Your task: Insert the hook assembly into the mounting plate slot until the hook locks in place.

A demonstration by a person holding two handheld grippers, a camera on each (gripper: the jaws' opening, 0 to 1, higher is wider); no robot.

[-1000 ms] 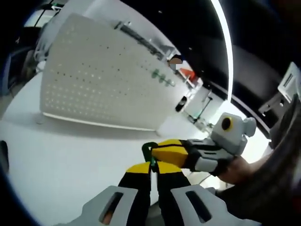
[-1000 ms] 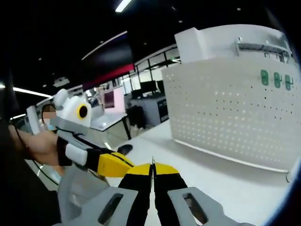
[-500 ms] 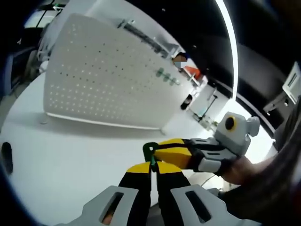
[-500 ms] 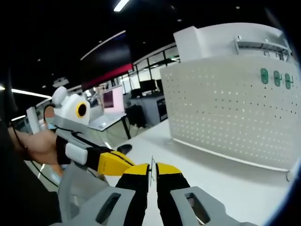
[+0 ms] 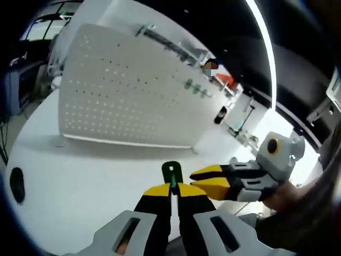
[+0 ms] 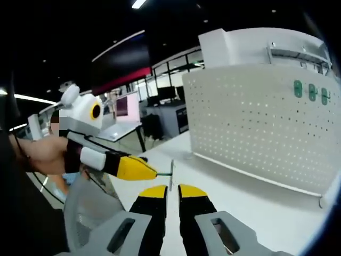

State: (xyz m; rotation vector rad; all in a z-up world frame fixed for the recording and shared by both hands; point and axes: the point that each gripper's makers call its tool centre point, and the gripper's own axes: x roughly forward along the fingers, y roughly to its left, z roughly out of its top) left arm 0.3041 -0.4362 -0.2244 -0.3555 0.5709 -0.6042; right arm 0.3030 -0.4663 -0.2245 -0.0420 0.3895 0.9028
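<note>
Saw left gripper pinched tight on the green hook assembly, hook poking up just past the yellow tips. Caught the same hook from the right gripper view as a thin sliver jutting from the left gripper's nose.

Read right gripper as parted by a narrow gap. Could not tell whether it pinched anything: too thin and edge-on to judge. Found it in the left gripper view just beside the hook, to the right of the left tips, near but apparently not touching.

Placed the white perforated mounting plate well ahead of the left tips and off to their left, upright on the table. Noted three green hooks seated near its far upper edge; same plate and hooks ahead-right of the right tips. Spotted a dark object on the table, far left of the left tips.

Judged insertion as not started: hook in mid-air, well apart from the plate.

Risks:
- Held by a small pinch on a small part, so could rotate or slip on contact with the plate.
- Could clip the right gripper, given how close it sat.
- Could jam or miss the lock if brought in off-angle.
- Could push the free-standing plate back or tip it if pressed unbraced.
- Could lose plate or hook from frame during the long approach.
</note>
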